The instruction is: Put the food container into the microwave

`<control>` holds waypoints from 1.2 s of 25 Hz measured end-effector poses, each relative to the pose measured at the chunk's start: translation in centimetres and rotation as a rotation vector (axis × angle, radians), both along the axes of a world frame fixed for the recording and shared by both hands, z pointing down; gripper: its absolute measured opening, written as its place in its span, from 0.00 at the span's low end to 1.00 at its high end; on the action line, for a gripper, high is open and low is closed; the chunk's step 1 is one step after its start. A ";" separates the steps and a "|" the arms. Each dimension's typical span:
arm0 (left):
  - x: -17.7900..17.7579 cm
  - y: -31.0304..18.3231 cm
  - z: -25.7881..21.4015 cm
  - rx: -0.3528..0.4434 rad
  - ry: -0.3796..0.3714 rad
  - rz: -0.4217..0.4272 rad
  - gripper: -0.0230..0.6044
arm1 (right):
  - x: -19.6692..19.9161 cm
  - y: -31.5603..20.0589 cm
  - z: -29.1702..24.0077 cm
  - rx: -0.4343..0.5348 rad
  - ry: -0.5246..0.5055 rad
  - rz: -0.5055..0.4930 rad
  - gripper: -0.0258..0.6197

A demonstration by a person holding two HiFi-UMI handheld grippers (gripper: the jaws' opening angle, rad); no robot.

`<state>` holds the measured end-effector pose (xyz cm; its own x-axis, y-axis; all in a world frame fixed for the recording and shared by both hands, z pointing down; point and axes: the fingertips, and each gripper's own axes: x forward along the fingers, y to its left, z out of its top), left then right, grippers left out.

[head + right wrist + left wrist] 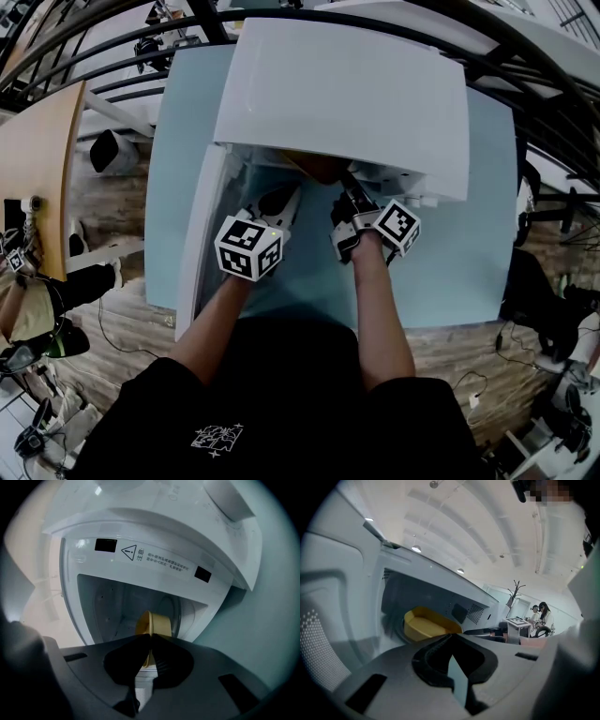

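The white microwave stands on the light blue table, its door swung open to the left. The yellow food container sits inside the cavity, tilted, and shows in the left gripper view as a yellow tub on the cavity floor. My right gripper reaches into the opening and is shut on the container's wall. From above, the right gripper has its fingers under the microwave's front edge. The left gripper hangs just before the opening, beside the door, its jaws shut with nothing between them.
The blue table extends to the right of the microwave. A wooden table and a seated person are at the far left. Far behind, in the left gripper view, stand a coat stand and people.
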<state>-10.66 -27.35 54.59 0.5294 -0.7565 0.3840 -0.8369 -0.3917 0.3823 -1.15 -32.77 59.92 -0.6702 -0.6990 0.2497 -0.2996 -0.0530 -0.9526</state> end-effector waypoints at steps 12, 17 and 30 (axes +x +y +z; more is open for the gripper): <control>-0.1 -0.7 -0.1 0.004 0.009 -0.002 0.05 | -0.1 -1.3 0.0 -0.005 0.002 0.054 0.08; -0.1 -0.7 0.1 0.002 0.011 -0.004 0.05 | -0.3 -1.7 0.2 -0.013 0.000 0.084 0.08; -0.4 -0.5 -0.1 0.007 0.021 -0.014 0.05 | -1.2 -3.1 0.7 -0.036 -0.003 0.127 0.08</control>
